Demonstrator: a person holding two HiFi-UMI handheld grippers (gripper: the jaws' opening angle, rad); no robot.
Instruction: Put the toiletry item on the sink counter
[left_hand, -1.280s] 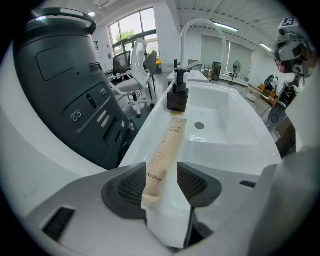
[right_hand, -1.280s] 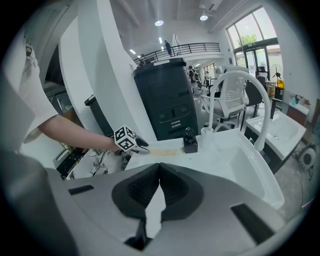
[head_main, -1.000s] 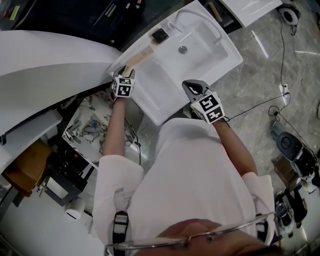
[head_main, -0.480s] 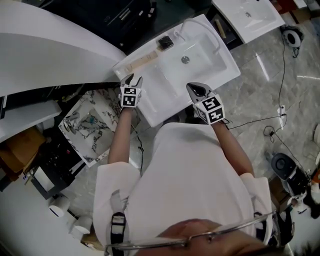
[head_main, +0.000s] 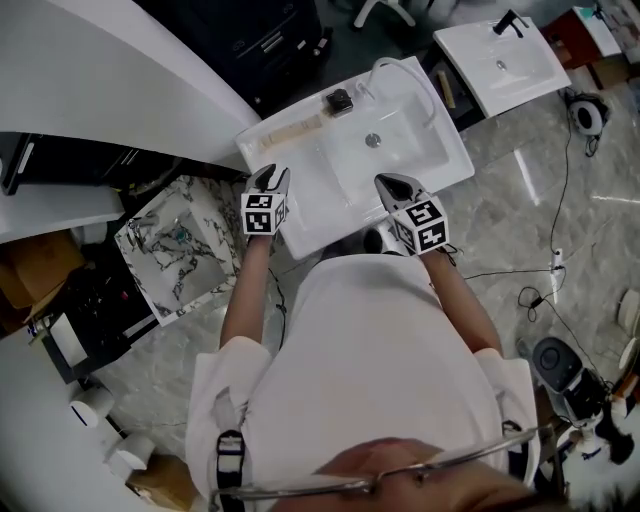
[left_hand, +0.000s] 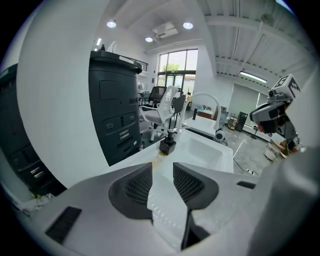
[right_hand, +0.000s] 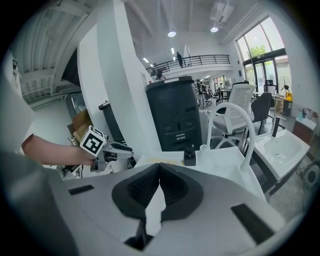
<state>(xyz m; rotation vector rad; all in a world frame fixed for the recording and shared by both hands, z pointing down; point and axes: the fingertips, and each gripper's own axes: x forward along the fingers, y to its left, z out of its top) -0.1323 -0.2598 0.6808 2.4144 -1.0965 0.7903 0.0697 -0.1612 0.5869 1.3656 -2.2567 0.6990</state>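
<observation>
Head view: person in white shirt (head_main: 375, 340), both forearms stretched fwd, one gripper per hand.

L gripper (head_main: 270, 176) is over the front-left corner of the white sink counter (head_main: 318, 200), marker cube facing up. L gripper view: fingers (left_hand: 134, 187) spread and have just been closing. Nothing sits btwn them, only bare counter top showing through the gap.

R gripper (head_main: 392, 183) is over the counter's front edge, on the basin's near-right side. R gripper view: fingers (right_hand: 175, 192) pressed together at the tips, nothing pinched.

Toiletry item (head_main: 293, 131) is a long, flat, tan piece. It lies flat on the counter top left of the basin (head_main: 385, 150) and runs along the back-left edge. Beyond L gripper's tips, clear of them, no contact w/ either gripper. Exact type can't be told.

Small black block-shaped item (head_main: 339, 100) stands at the tan piece's far end, just beside it, at the counter's back edge. Also seen ahead in L gripper view (left_hand: 167, 145) and R gripper view (right_hand: 189, 157).

White arched faucet (head_main: 414, 73) curves along the basin's far-right side. Drain (head_main: 373, 141) is mid-basin.

Floor level, left of the counter: marble-pattern slab (head_main: 185, 250).

Behind the counter: dark cabinet (head_main: 255, 40). Farther right: second white sink (head_main: 505, 62) w/ a black tap (head_main: 508, 20).
</observation>
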